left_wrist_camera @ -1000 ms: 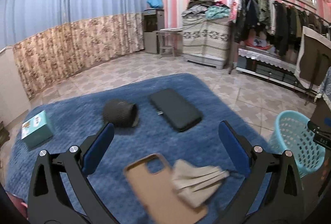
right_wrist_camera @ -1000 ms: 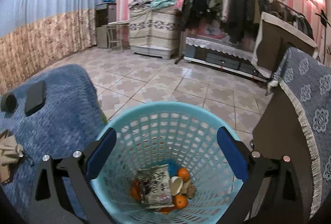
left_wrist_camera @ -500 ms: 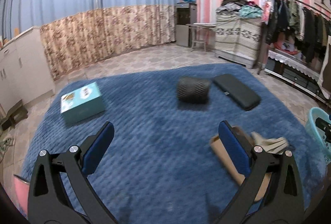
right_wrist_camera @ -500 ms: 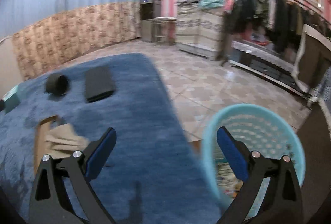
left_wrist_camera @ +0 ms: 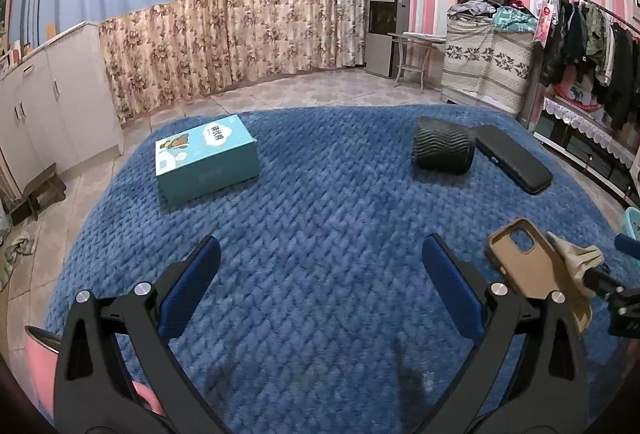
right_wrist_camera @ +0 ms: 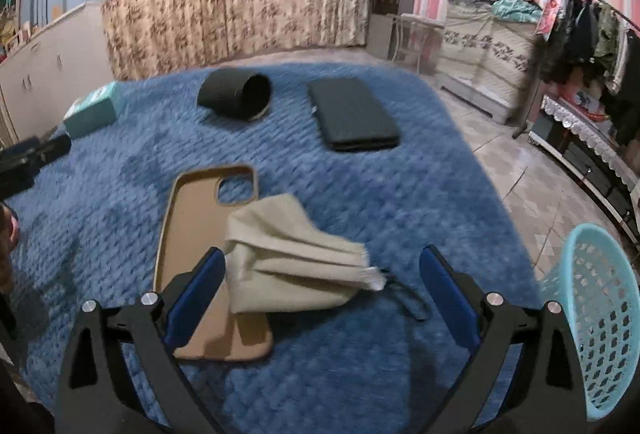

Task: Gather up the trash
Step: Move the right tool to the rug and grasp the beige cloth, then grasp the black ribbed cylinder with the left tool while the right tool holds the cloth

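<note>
A crumpled beige cloth-like piece (right_wrist_camera: 288, 254) lies on the blue blanket (right_wrist_camera: 360, 193), partly over a tan phone case (right_wrist_camera: 192, 234). My right gripper (right_wrist_camera: 320, 290) is open and empty, just above and in front of that piece. The light blue mesh basket (right_wrist_camera: 600, 314) stands on the floor at the right edge. My left gripper (left_wrist_camera: 320, 286) is open and empty over bare blanket (left_wrist_camera: 320, 213). In the left wrist view the tan case (left_wrist_camera: 528, 262) and beige piece (left_wrist_camera: 576, 262) lie to the right, with the right gripper's tip by them.
A teal box (left_wrist_camera: 206, 161) sits at the blanket's left. A black ribbed cylinder (left_wrist_camera: 442, 149) lies on its side beside a flat black case (left_wrist_camera: 512, 163). White cabinets (left_wrist_camera: 48, 105) stand left; a clothes rack (left_wrist_camera: 592, 45) stands right on the tiled floor.
My right gripper swung left from above the basket to over the beige piece and phone case. My left gripper swung left, away from the case, to over bare blanket.
</note>
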The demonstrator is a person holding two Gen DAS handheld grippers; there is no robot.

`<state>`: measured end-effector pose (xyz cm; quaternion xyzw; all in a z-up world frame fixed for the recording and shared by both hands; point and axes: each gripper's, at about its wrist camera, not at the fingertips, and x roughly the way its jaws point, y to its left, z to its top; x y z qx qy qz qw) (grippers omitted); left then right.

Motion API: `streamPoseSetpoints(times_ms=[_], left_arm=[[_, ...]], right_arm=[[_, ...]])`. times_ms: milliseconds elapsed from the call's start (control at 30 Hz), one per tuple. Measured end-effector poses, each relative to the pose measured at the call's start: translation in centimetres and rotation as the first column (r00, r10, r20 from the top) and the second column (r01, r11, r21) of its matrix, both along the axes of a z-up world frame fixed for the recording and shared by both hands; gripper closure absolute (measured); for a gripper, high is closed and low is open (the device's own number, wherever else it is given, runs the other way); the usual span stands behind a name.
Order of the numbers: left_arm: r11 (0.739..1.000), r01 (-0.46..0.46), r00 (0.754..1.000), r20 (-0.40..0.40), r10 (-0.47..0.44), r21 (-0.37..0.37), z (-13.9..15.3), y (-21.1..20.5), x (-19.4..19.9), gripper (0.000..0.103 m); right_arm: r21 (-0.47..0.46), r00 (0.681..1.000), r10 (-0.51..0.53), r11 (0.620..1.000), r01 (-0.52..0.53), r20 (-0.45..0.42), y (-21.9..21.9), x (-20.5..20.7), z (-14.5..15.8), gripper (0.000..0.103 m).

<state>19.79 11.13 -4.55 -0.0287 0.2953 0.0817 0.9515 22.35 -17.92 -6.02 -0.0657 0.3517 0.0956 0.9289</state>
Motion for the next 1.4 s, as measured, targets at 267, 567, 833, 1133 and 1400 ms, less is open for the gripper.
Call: streamPoseSetpoints(times_ms=[267,567,833,1133,1400], left_arm=[[1.0,0.022,1.0,-0.011,-0.022,-0.008,-0.5,-0.9,0.5,0.006],[0.996,0.087,0.996,-0.001,-0.087,-0.005,0.0,-3.8,2.8,0.006],[0.983,0.182,0.983,-0.03,-0.183,-0.028,-0.1,-7.8,8.3,0.006],[0.975,0.22,0.973,-0.071,-0.219,0.017,-1.4,-10.7,15.6,0.006],[0.975,0.217,0.968,-0.122,-0.221,-0.044,-2.6,-10.4,19.2,0.006]], right_arm=[[0.056,0.996,0.049,0.997,-0.045,-0.072,-0.2,1.6,-1.6,0.037],[0.107,0.998,0.043,0.993,-0.04,-0.034,-2.5,1.6,0.0,0.061],[0.078,0.998,-0.053,0.995,0.055,-0.023,-6.6,2.4,0.2,0.065],[0.094,0.994,-0.108,0.99,0.108,-0.006,-9.1,3.1,0.5,0.065],[0.101,0.991,-0.137,0.986,0.136,0.004,-10.2,3.4,0.6,0.065]])
